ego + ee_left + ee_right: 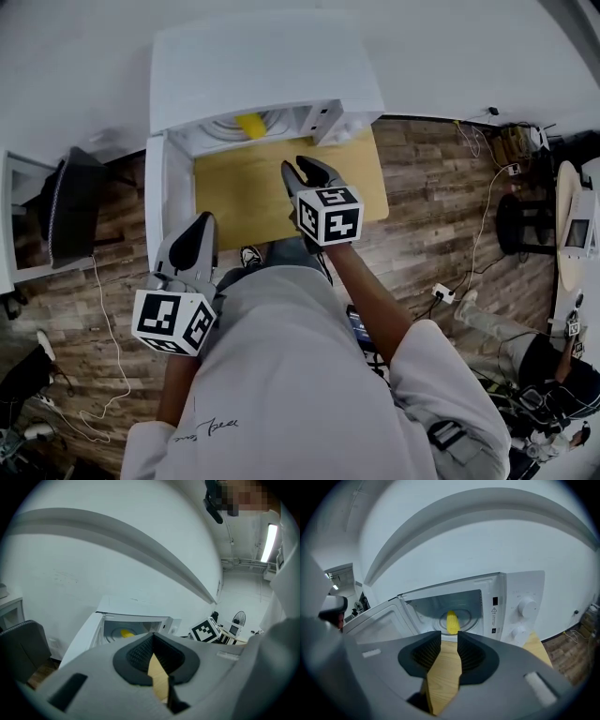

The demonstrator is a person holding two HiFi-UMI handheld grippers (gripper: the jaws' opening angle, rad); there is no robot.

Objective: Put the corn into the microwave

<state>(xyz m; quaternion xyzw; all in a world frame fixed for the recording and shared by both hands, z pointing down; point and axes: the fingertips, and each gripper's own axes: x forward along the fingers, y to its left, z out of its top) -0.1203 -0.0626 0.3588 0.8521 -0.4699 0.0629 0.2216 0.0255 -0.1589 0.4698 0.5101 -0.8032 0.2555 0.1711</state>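
Sitting in the microwave (520, 606) (its door (377, 620) open), the corn (451, 621) looks placed; the released, empty right hand-held gripper (449, 638) should shut that door.

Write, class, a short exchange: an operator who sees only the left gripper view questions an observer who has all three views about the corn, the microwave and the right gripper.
Operator: Something yellow shows inside the microwave. Is it the corn?
Observer: Yes. The right gripper view shows it lying on the glass turntable in the open cavity.
Operator: I cannot see the jaws of the right gripper. Is it holding anything?
Observer: No. Its jaws stand apart, and only the wooden table shows between them.
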